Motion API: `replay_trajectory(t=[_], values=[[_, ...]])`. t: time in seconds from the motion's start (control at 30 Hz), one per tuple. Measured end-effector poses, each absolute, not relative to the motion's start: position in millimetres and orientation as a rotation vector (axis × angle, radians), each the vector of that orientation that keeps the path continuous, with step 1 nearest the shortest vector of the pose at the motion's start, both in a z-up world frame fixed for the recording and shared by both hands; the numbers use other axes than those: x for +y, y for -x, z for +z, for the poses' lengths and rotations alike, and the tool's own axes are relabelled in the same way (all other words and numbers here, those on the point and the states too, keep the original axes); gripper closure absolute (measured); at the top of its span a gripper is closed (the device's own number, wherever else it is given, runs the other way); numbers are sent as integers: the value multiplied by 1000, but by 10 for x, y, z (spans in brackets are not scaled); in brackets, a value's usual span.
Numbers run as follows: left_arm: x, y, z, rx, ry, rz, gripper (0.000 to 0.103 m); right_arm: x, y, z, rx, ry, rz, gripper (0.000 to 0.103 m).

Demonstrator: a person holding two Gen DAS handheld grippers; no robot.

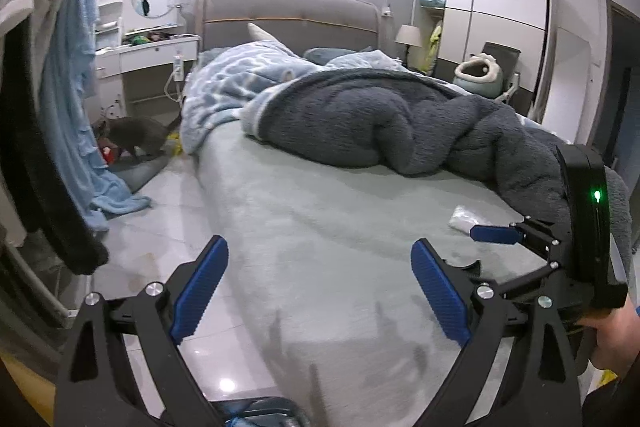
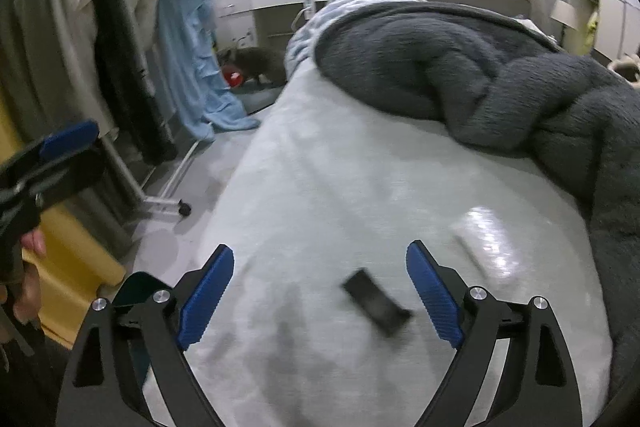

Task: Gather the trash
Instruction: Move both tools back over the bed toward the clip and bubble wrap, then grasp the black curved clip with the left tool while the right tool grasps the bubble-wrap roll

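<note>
A clear plastic wrapper [image 2: 486, 241] lies on the pale green bed sheet [image 2: 340, 179], beside the dark grey blanket [image 2: 480, 75]. A small black flat object [image 2: 376, 301] lies on the sheet just ahead of my right gripper [image 2: 320, 295], which is open and empty above the bed's foot. The wrapper also shows in the left wrist view [image 1: 466, 217], partly behind the right gripper's fingers [image 1: 494, 234]. My left gripper [image 1: 320, 291] is open and empty over the bed's left corner.
A grey cat [image 1: 138, 139] stands on the floor by the white dressing table [image 1: 148, 55]. A clothes rack with a light blue robe [image 1: 72, 87] stands at the left. A yellow box [image 2: 72, 267] sits on the floor. A wardrobe [image 1: 492, 19] stands at the far right.
</note>
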State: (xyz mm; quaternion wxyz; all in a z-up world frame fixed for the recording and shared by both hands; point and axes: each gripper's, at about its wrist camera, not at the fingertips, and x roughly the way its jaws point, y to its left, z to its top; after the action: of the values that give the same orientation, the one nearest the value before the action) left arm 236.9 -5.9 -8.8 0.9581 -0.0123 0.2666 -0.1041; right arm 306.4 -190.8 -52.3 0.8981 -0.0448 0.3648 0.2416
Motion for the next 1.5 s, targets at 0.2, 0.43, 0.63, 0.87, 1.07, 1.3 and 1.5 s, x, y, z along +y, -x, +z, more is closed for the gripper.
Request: replay_trajectory(t=[0.2, 0.43, 0.63, 0.87, 1.07, 1.3, 1.5], values=[[-330, -2493, -204, 561, 11, -260, 9, -2224, -3201, -486, 716, 78, 432, 13], [-684, -2635, -381, 618, -2, -389, 9, -2650, -3431, -554, 700, 65, 353, 11], [-971, -2741, -592, 679, -18, -484, 9, -2876, -3644, -693, 734, 43, 328, 11], [-1257, -2871, -809, 748, -12, -555, 9, -2847, -3795, -839, 780, 68, 365, 11], [-1411, -2982, -944, 792, -16, -566, 16, -2832, -3889, -955, 817, 93, 392, 21], [-1420, -3073, -1005, 822, -10, -575, 30, -2866, -3970, -1025, 860, 58, 422, 44], [-1436, -3079, -1014, 836, -3, -588, 49, -2782, -3925, -1005, 867, 81, 430, 64]])
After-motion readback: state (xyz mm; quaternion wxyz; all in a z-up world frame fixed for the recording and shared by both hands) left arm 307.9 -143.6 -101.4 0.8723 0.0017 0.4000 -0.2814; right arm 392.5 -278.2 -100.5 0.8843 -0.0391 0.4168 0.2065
